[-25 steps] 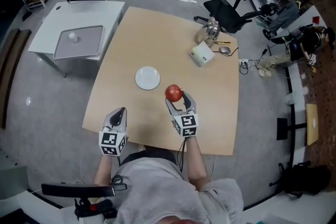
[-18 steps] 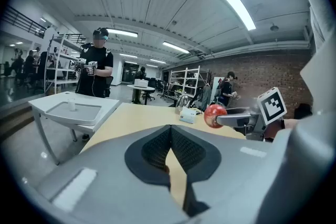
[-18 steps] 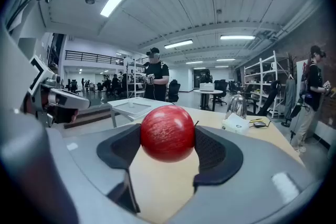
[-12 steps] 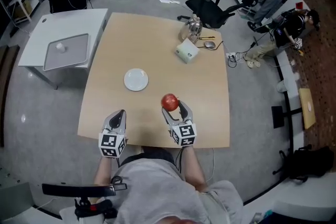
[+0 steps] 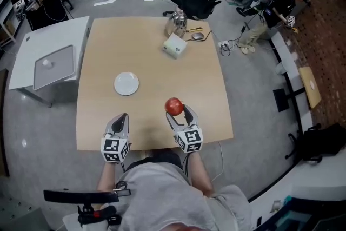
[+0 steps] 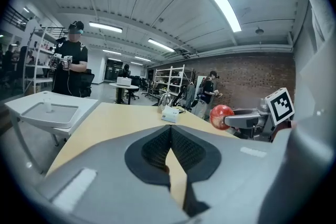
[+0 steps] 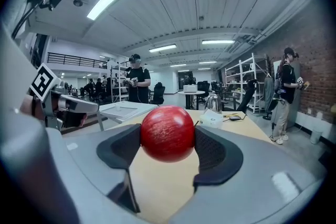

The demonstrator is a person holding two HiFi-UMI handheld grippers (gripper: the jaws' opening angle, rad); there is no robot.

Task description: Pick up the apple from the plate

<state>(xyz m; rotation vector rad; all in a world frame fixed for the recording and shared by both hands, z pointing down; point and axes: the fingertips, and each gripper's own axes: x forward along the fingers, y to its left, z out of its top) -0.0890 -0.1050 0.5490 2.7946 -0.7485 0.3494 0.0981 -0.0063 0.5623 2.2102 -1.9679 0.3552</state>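
Note:
My right gripper (image 5: 176, 111) is shut on the red apple (image 5: 173, 106), holding it above the wooden table (image 5: 151, 67) near the front edge. From the right gripper view the apple (image 7: 167, 133) fills the gap between the dark pads (image 7: 214, 152). The white plate (image 5: 126, 84) lies bare on the table, to the left and farther away. My left gripper (image 5: 122, 119) hangs over the table's front left, its jaws together and holding nothing (image 6: 170, 140). In the left gripper view the apple (image 6: 221, 116) shows at the right, held by the other gripper.
A white box (image 5: 174, 46), a metal kettle (image 5: 176, 20) and a computer mouse (image 5: 198, 36) sit at the table's far side. A white side table (image 5: 32, 73) with a grey tray (image 5: 53, 66) stands to the left. A black office chair (image 5: 197, 1) is behind the table, with people around.
The right gripper keeps the apple and has barely shifted in view. The head camera has moved, so the table, plate and room slid left and down in the picture. The left gripper stays put.

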